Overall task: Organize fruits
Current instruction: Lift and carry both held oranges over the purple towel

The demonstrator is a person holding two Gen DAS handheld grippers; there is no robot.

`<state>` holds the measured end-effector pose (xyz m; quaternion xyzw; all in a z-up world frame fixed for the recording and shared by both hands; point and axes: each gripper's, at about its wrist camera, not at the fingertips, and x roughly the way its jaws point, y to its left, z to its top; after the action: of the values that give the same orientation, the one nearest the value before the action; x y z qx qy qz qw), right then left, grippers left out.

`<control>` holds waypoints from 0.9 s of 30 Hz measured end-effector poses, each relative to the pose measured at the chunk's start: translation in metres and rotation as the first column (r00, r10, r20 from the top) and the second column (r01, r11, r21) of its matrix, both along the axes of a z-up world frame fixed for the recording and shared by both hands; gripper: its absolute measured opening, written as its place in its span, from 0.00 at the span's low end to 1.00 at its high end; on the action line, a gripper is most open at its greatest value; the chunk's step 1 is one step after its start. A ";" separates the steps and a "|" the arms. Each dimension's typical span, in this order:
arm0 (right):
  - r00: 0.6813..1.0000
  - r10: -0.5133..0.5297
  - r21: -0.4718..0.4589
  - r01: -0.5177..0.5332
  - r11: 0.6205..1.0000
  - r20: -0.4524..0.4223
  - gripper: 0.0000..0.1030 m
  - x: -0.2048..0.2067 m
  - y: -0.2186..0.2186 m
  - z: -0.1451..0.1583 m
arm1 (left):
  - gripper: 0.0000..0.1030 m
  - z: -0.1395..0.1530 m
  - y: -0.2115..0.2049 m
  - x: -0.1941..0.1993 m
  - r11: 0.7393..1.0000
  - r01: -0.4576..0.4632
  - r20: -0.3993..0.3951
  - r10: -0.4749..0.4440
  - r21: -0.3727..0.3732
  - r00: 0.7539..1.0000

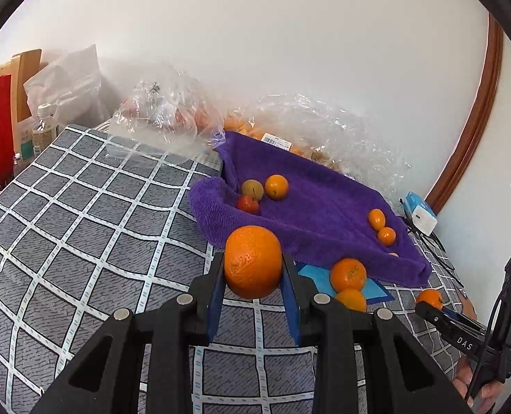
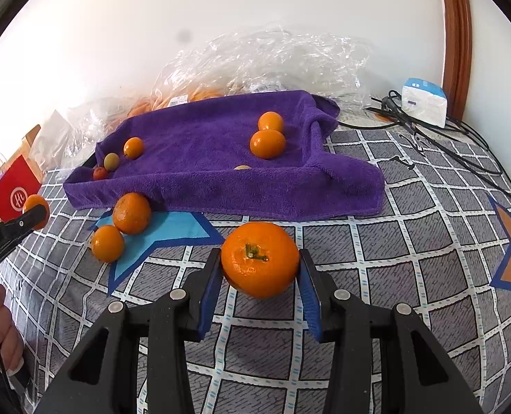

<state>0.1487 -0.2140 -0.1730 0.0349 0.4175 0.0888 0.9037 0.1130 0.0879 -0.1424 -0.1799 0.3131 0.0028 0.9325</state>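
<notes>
Left gripper is clamped on a large orange, its blue pads pressing both sides, the fruit lifted above the checked bedspread. Right gripper likewise grips a mandarin, stem facing the camera, just in front of the purple towel. Two loose mandarins lie touching each other on a blue star patch beside the towel's near edge, between the two grippers. Small fruits sit on the towel, in two groups well apart.
</notes>
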 end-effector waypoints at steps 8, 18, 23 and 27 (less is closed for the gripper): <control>1.000 -0.010 0.057 0.010 0.998 0.009 0.41 -0.002 -0.007 0.006 | 0.28 0.001 0.003 -0.002 1.000 -0.002 0.009 0.003 -0.025 1.000; 0.998 -0.015 0.040 0.013 0.999 0.058 0.41 0.004 -0.001 0.053 | 0.28 0.010 0.017 -0.006 0.998 -0.035 0.007 0.035 -0.060 0.999; 0.997 -0.036 0.017 0.035 0.999 0.069 0.41 0.011 -0.001 0.074 | 0.28 0.037 0.029 -0.006 0.998 -0.056 0.026 0.057 -0.033 0.998; 0.998 -0.040 0.058 0.037 0.998 0.049 0.41 0.023 -0.003 0.080 | 0.28 0.060 0.034 -0.003 0.999 -0.032 0.045 0.032 -0.006 0.998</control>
<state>0.1721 -0.2173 -0.0926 0.0664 0.3913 0.0842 0.9140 0.1104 0.1218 -0.0820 -0.1875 0.2893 0.0128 0.9386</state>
